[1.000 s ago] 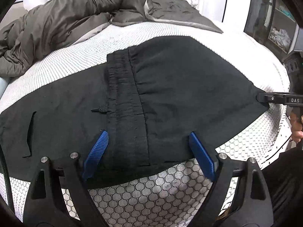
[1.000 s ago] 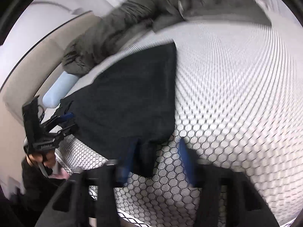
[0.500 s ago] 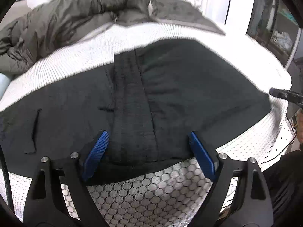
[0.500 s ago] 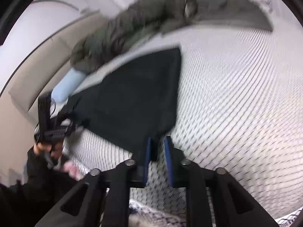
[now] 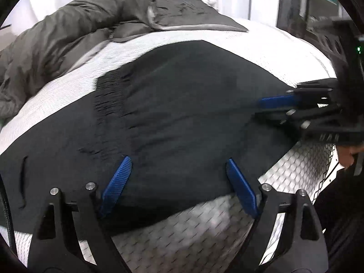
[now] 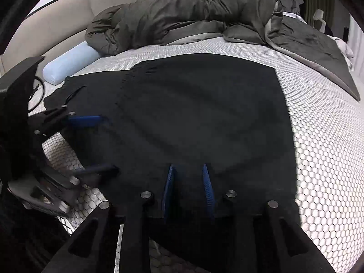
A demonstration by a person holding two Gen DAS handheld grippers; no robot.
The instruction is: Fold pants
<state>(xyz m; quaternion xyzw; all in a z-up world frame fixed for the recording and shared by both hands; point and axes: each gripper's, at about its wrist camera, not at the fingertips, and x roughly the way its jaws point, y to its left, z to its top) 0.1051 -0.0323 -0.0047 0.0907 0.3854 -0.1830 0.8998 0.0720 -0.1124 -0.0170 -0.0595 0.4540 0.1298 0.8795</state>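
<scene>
Starting far left: beyond the left claw [image 5: 179, 185] and off to its left, a rumpled grey duvet [image 5: 68, 34], out of the way. Left claw spread wide, gripping nothing, hovering at the near edge of the black pants [image 5: 182, 104]. One blue pad over the cloth on each side, no pinch. Barely shifted from a second ago, just waiting.

Straight ahead of that claw: pants lying flat on the honeycomb bed cover [image 5: 193, 234], waistband gathers ahead and a little left, a pocket slit further left.

Now the news, to the right. Right claw [image 5: 261, 108] no longer out at the far right corner of the pants, where it sat pinched nearly shut a second ago. Swung in sideways over the cloth instead, blurred with speed. Jaws just been opening: now a narrow gap, dark cloth lying under and between the pads, no sign of pressing. Looks like a let-go, then. Just behind it, a hand [image 5: 348, 157] on the handle.

Meaning for the job: probably a corner tidied and dropped, both claws free. Likely next: fresh grips along the near edge for another fold.
</scene>
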